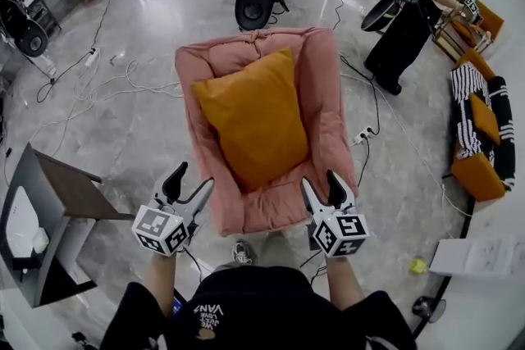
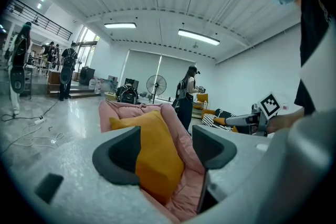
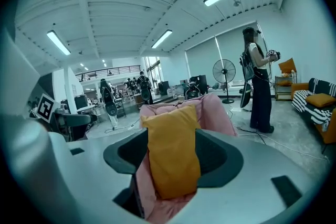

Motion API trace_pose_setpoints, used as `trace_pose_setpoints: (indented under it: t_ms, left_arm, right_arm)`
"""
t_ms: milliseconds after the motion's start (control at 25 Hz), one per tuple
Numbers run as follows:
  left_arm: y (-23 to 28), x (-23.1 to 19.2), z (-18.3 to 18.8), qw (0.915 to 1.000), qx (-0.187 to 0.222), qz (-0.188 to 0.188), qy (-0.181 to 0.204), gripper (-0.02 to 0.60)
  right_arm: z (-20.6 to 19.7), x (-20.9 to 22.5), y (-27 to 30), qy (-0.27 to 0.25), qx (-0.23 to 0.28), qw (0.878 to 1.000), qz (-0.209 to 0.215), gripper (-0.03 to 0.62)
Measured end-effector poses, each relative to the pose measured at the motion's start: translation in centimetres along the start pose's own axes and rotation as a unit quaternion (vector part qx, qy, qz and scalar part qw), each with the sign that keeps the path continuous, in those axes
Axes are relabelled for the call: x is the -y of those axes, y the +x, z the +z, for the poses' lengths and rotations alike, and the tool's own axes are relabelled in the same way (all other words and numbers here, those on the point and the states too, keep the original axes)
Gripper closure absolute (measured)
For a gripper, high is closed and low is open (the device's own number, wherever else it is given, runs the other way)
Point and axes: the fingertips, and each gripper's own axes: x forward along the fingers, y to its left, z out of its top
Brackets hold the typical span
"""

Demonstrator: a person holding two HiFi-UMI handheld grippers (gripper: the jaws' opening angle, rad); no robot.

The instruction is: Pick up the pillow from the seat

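Note:
An orange pillow point(image 1: 250, 115) leans upright against the back of a pink padded seat point(image 1: 324, 94) on the floor ahead of me. My left gripper point(image 1: 193, 178) hovers at the seat's front left corner, jaws open and empty. At the front right corner my right gripper point(image 1: 319, 180) is also open and empty. Neither touches the pillow. In the left gripper view the pillow point(image 2: 155, 155) shows between the two dark pads, well beyond them. The right gripper view frames the pillow point(image 3: 172, 149) and the seat point(image 3: 215, 113) the same way.
A grey side table point(image 1: 57, 201) stands at my left. Cables point(image 1: 123, 82) trail over the floor behind the seat. A person in black point(image 1: 410, 12) stands at the back right, near a striped sofa with orange cushions point(image 1: 480, 127). Paper point(image 1: 484, 258) lies at the right.

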Motion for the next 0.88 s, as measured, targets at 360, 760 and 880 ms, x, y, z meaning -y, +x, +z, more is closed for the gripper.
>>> trace_pose_setpoints:
  t_ms: [360, 760, 880]
  left_arm:
    - [5.6, -3.1, -1.0, 0.9981, -0.017, 0.053, -0.025, 0.278]
    - [12.4, -7.5, -3.7, 0.9901, -0.042, 0.123, -0.052, 0.278]
    - [13.9, -9.3, -4.9, 0.9841, -0.049, 0.152, -0.077, 0.278]
  right_arm:
    - [0.0, 4.2, 7.9, -0.035, -0.054, 0.998, 0.028, 0.330]
    - [-1.1, 10.4, 17.6, -0.037, -0.101, 0.993, 0.046, 0.330]
    - [-2.0, 12.0, 20.4, -0.034, -0.118, 0.991, 0.048, 0.330]
